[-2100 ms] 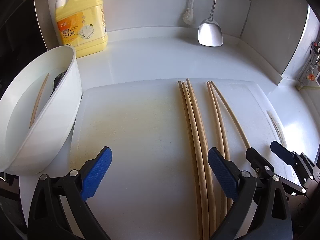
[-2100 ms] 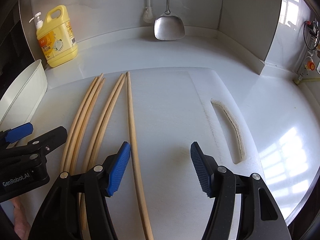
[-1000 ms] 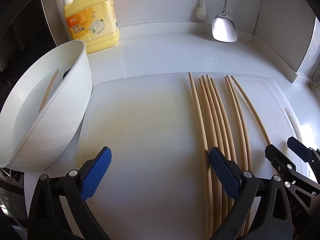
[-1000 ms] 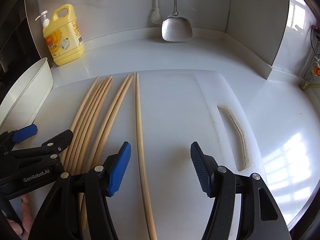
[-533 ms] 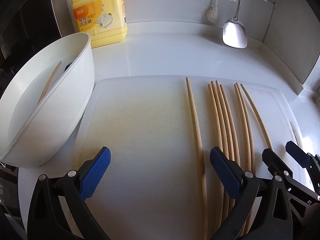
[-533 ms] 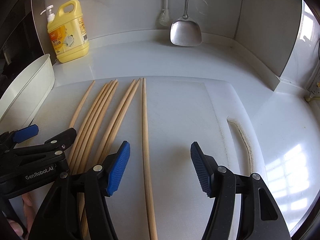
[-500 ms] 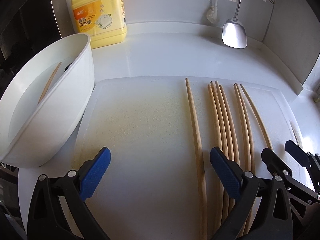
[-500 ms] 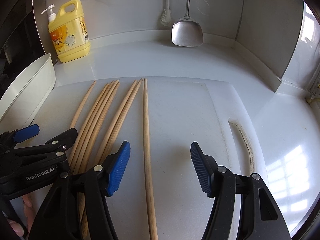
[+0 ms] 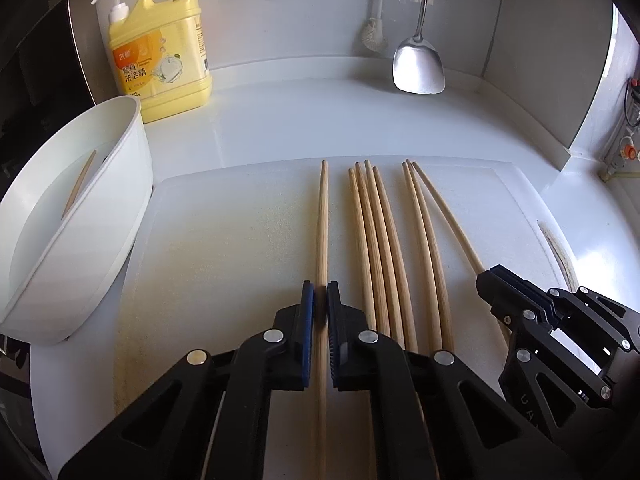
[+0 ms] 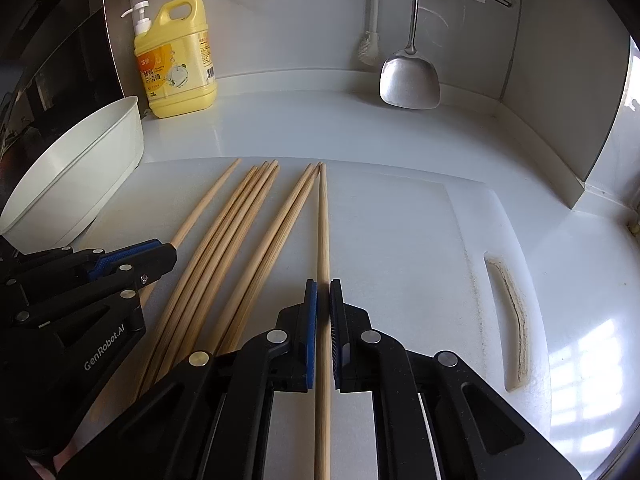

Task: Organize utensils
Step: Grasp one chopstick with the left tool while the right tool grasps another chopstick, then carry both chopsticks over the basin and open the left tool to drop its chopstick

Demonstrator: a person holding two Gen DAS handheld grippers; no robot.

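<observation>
Several long wooden chopsticks lie side by side on a white cutting board. My left gripper is shut on the leftmost chopstick, which lies apart from the rest. My right gripper is shut on the rightmost chopstick. The right gripper also shows at the right of the left wrist view, and the left gripper at the left of the right wrist view. Between the two held sticks lie a bundle of chopsticks and a pair.
A white bowl stands tilted left of the board with one chopstick inside. A yellow dish soap bottle stands at the back left. A metal spatula and a brush hang on the back wall. The board has a handle slot.
Both grippers have closed from wide open, each onto one chopstick. The left one moved right over the leftmost stick, which has separated from the bundle.
</observation>
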